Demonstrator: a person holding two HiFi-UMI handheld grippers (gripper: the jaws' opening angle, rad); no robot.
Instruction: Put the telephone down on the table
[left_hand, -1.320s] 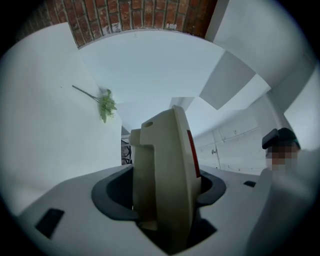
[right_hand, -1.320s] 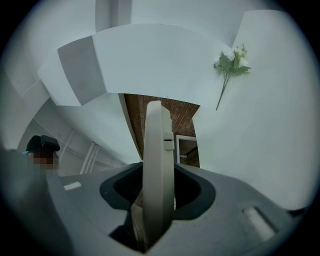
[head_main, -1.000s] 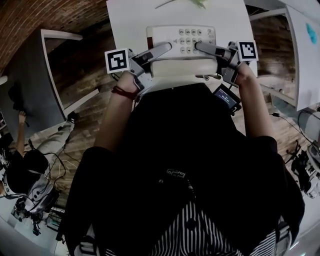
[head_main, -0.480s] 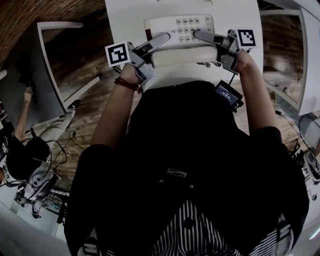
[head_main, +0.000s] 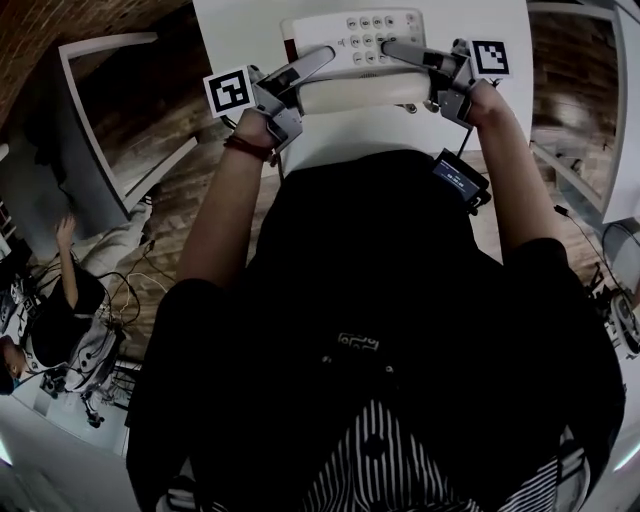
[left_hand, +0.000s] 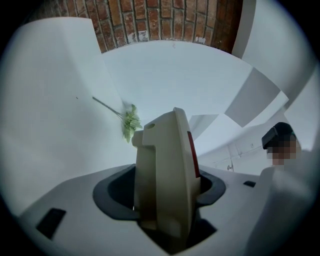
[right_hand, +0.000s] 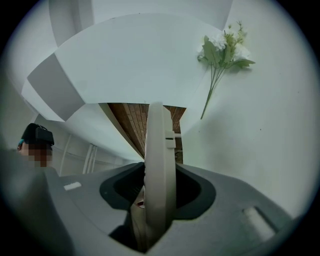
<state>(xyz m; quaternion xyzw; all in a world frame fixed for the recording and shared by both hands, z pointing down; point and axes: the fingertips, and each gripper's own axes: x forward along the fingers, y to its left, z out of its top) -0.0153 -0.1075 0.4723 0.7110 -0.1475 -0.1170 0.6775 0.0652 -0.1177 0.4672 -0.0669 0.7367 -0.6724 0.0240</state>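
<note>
A cream desk telephone (head_main: 360, 60) with a grey keypad is held over the near part of the white table (head_main: 250, 30), handset toward the person. My left gripper (head_main: 322, 62) is shut on its left side, my right gripper (head_main: 392, 48) on its right side. In the left gripper view the phone's edge (left_hand: 167, 180) stands upright between the jaws, a red strip along it. In the right gripper view its thin cream edge (right_hand: 159, 175) is clamped the same way. Whether the phone rests on the table cannot be told.
A sprig of white artificial flowers (right_hand: 222, 55) lies on the table beyond the phone. Another white table (head_main: 600, 90) stands to the right and a grey one (head_main: 95, 130) to the left. A person (head_main: 60, 320) crouches among cables on the floor at left.
Both grippers and the telephone have shifted up in the head view, farther over the table. The grips look the same. The person at left has moved an arm.
</note>
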